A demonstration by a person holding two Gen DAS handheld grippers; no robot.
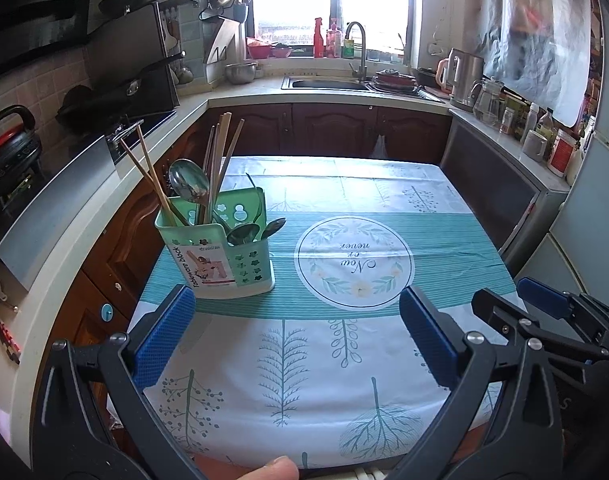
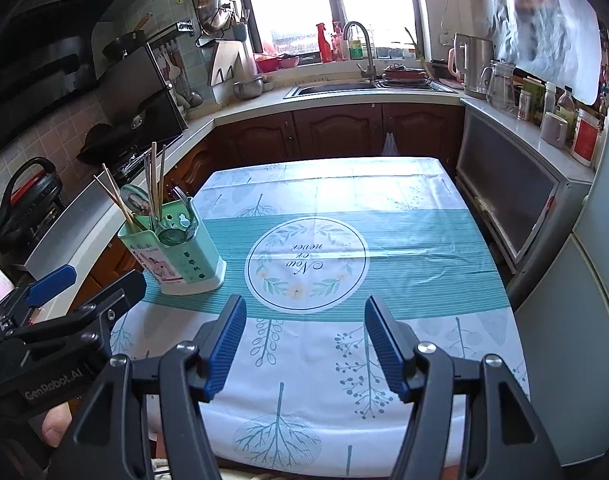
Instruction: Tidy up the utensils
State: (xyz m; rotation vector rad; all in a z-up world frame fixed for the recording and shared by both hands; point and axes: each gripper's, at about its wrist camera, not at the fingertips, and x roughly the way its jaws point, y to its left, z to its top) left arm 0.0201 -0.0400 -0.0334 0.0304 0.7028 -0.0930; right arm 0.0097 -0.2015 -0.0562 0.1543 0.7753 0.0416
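A green utensil holder (image 1: 220, 256) stands at the left edge of the table (image 1: 344, 360). It holds wooden chopsticks (image 1: 220, 152), a large steel spoon (image 1: 189, 181) and smaller spoons (image 1: 256, 232). It also shows in the right wrist view (image 2: 180, 256). My left gripper (image 1: 296, 332) is open and empty, above the near part of the table, just in front of the holder. My right gripper (image 2: 304, 344) is open and empty, above the table's near middle. The right gripper also shows at the right of the left wrist view (image 1: 516, 298), and the left gripper at the left of the right wrist view (image 2: 96, 282).
The table wears a teal and white cloth (image 2: 384, 240). A counter with a stove (image 1: 116, 120) runs along the left, a sink (image 1: 324, 84) at the back, a low cabinet with jars (image 2: 516, 200) and a fridge (image 2: 576, 320) on the right.
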